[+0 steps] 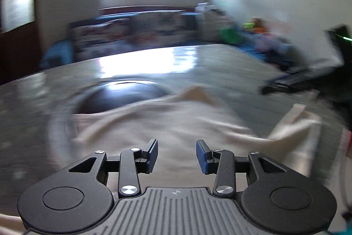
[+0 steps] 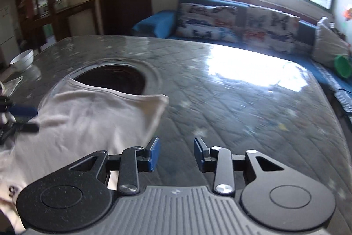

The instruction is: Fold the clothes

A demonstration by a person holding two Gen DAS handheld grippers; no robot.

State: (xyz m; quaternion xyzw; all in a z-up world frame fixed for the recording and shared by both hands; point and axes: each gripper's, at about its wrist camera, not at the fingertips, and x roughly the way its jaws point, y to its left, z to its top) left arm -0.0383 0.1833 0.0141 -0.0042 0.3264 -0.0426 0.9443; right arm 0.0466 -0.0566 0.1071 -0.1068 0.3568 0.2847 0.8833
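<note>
Both claws are apart and empty: left claw sits right over the white shirt, right claw just beside its edge.

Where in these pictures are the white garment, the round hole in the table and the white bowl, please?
white garment [image 2: 88, 116]: right wrist view, middle of the cloth.
round hole [image 2: 118, 78]: right wrist view, dark inside.
white bowl [image 2: 22, 60]: right wrist view, its outer wall.
</note>
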